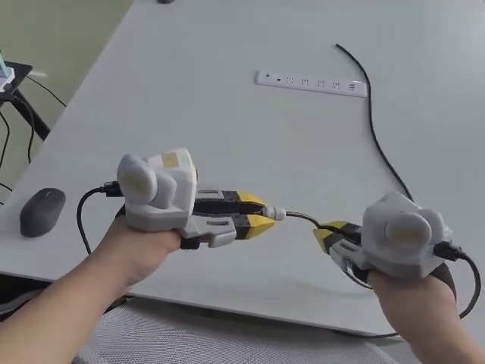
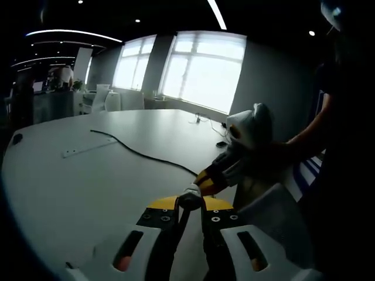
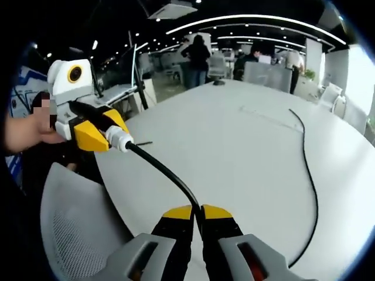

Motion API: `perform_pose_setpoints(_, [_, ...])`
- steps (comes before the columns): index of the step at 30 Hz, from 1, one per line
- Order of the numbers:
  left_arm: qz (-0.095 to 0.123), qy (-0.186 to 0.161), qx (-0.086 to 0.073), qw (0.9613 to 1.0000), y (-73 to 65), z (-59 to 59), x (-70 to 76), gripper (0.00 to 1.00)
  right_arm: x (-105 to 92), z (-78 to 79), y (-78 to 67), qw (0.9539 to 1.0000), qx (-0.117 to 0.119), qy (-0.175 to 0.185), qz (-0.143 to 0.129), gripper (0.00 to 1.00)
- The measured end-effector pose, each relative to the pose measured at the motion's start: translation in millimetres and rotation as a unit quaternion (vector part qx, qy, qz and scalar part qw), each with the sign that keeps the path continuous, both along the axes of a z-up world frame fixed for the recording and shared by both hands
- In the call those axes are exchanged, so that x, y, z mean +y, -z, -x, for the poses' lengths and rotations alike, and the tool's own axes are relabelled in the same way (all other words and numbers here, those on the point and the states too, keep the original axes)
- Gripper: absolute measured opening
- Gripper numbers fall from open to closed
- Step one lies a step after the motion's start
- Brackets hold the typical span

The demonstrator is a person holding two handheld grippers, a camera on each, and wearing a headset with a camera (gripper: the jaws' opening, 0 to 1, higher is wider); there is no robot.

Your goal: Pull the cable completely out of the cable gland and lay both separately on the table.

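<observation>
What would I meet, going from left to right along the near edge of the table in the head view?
mouse → left gripper → gland → cable → right gripper

Black cable point(image 3: 167, 172), white cable gland point(image 3: 119, 140); left gripper point(image 1: 265, 214) and right gripper point(image 1: 324, 231) yellow-tipped.

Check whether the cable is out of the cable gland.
Not out: the cable enters the white cable gland gripped in the left gripper's jaws.
</observation>
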State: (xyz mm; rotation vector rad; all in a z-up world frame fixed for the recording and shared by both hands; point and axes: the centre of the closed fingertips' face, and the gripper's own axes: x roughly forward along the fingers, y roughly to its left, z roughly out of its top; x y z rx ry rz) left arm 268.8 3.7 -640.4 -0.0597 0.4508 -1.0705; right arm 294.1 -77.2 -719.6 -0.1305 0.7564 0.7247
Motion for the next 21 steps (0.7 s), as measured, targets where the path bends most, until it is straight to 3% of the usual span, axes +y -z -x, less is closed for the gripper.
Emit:
perform_pose_setpoints(6, [0.000, -0.002, -0.005, 1.0000, -2.0, -0.2, 1.2, 0.15, -14.6, 1.9, 18.1, 0.9984, 0.032, 0.046, 0.008, 0.00])
perform_pose_setpoints(12, [-0.005, -0.001, -0.006, 1.0000, -0.6, 1.9, 1.4, 0.15, -13.7, 6.7, 22.7, 0.9987, 0.023, 0.040, 0.020, 0.00])
perform_pose_setpoints(21, [-0.007, -0.002, -0.008, 0.9999, -0.7, 0.6, 2.9, 0.15, -14.8, 7.7, 19.6, 0.9991, 0.014, 0.037, 0.017, 0.00])
